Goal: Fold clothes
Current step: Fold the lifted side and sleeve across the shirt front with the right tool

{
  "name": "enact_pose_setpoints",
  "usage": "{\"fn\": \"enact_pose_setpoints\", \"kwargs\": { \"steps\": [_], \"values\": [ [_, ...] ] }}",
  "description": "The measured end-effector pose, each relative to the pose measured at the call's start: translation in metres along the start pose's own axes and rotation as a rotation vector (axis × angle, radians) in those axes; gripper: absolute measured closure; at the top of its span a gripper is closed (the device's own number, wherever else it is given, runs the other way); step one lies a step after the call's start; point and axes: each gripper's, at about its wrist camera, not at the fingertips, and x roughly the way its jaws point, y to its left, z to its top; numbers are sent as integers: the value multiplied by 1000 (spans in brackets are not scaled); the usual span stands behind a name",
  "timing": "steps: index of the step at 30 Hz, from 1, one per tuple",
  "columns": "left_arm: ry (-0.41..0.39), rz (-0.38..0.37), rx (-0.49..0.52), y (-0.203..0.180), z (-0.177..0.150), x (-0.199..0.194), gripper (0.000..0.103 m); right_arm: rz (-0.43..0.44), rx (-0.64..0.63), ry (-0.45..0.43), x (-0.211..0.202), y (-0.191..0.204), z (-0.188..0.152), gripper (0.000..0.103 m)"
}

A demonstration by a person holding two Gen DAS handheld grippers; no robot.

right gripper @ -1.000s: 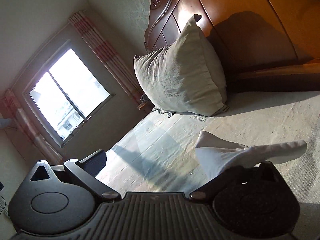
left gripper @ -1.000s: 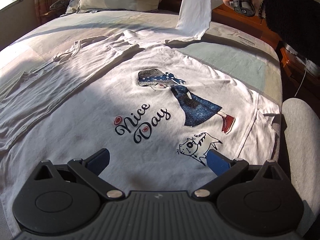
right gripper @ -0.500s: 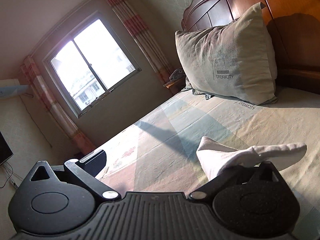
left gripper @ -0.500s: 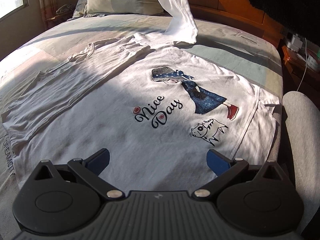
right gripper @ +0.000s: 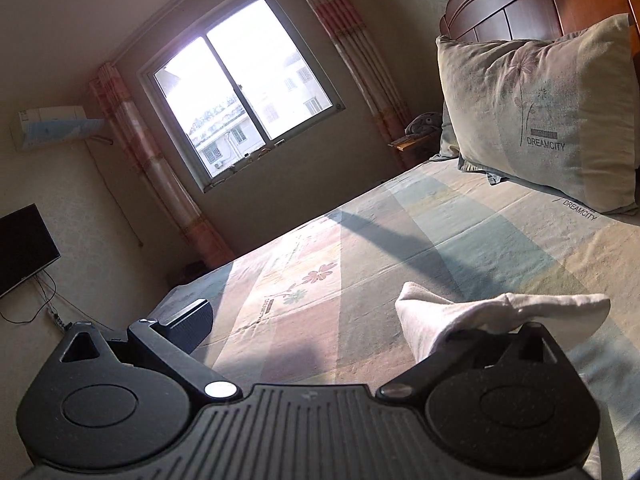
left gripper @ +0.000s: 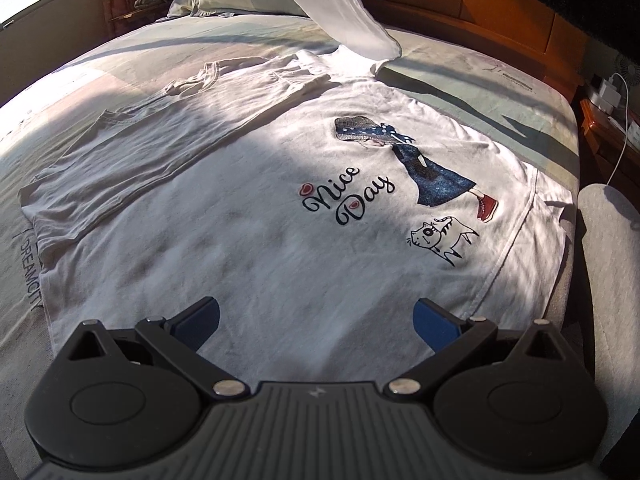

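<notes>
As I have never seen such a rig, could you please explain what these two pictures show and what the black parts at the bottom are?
There is no robot here: a person holds a two-finger gripper in each hand, and a fisheye camera on each looks along its fingers. The black parts are the grippers themselves. One picture is from the left gripper, which is open and empty over a white "Nice Day" shirt spread on the bed, with one side already folded in. The shirt's far sleeve is lifted off the bed. The other picture is from the right gripper. Its jaws are wide apart, and that sleeve hangs over one finger. Beyond it are a pillow and a window.
</notes>
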Motion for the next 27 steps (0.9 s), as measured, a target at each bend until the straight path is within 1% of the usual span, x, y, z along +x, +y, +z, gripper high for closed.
{"fn": "enact_pose_setpoints", "kwargs": {
  "steps": [7, 14, 27],
  "values": [
    [-13, -4, -7, 2, 0, -4, 1, 59, -41, 42, 20, 36, -9, 0],
    [-6, -1, -16, 4, -3, -3, 1, 116, -66, 99, 42, 61, -25, 0],
    [4, 1, -34, 11, -12, -3, 1, 154, -100, 224, 84, 87, -68, 0]
  ]
}}
